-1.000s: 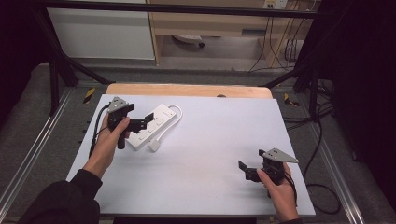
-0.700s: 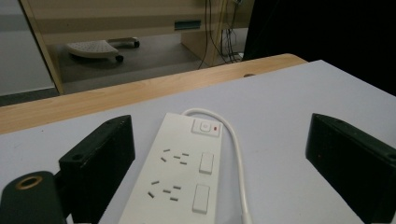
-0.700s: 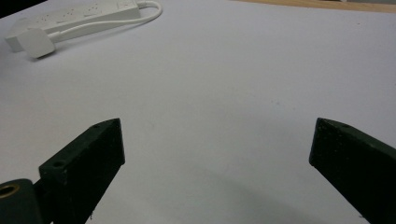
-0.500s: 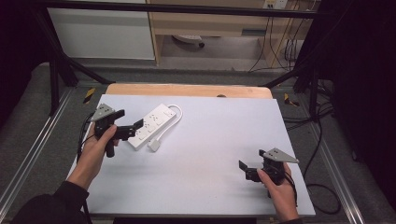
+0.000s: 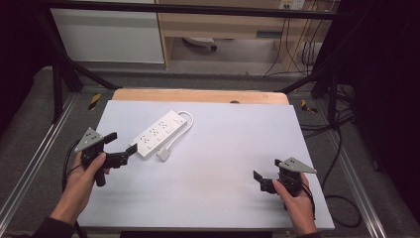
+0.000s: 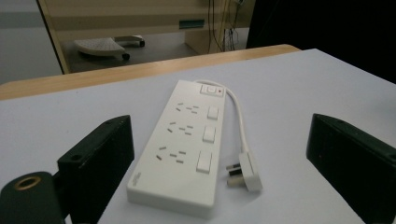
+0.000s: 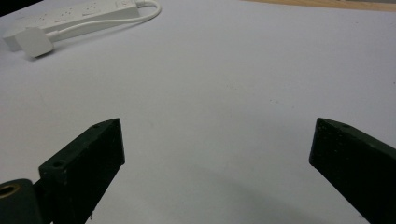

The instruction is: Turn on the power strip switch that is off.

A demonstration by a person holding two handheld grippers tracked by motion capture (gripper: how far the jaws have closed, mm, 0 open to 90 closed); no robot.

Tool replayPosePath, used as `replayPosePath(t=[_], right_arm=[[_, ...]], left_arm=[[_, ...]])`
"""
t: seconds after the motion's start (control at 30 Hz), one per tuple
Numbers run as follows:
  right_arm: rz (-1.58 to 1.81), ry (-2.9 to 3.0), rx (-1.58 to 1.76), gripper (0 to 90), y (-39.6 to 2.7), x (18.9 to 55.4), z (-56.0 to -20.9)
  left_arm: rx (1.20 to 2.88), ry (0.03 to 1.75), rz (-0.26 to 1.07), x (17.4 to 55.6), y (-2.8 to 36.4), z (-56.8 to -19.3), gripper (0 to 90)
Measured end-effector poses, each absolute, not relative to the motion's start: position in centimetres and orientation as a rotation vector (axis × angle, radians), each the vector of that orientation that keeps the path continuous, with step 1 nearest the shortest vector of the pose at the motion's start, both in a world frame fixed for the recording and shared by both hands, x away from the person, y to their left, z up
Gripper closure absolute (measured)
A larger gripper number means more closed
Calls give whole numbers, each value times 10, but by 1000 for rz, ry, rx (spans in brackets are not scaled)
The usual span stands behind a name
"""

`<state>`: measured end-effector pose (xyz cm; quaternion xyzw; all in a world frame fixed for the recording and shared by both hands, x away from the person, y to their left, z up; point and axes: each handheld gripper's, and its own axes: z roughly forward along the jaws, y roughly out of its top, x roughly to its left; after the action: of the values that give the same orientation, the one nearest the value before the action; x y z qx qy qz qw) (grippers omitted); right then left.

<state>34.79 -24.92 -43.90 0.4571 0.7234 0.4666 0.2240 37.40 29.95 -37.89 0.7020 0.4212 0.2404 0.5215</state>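
Your left hand-held gripper gapes wide just short of the power strip at its 2 o'clock, right hand-held gripper wide over bare bench

White three-socket power strip flat on table, lying diagonally; cord looped alongside, plug unplugged beside near end.

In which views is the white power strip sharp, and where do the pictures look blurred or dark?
Left gripper view: the power strip and its plug are sharp; the near jaws and the background are soft. Right gripper view: the strip lies far off, slightly soft; a faint shadow falls on the table between the jaws. High view: evenly lit table, dark surroundings.
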Motion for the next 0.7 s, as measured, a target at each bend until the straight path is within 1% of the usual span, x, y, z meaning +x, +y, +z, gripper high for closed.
replayPosePath(t=[0.37, 0.6, 0.7], right_arm=[[1280, 1997, 1263, 37, -250, 348, -440], [1262, 2004, 1266, 35, -250, 348, -441], [1240, 2002, 1277, 33, -251, 349, -443]], left_arm=[[1777, 1021, 515, 332, 297, -422, 77], [1879, 1013, 507, 313, 293, -435, 61], [1860, 1035, 504, 312, 298, -435, 67]])
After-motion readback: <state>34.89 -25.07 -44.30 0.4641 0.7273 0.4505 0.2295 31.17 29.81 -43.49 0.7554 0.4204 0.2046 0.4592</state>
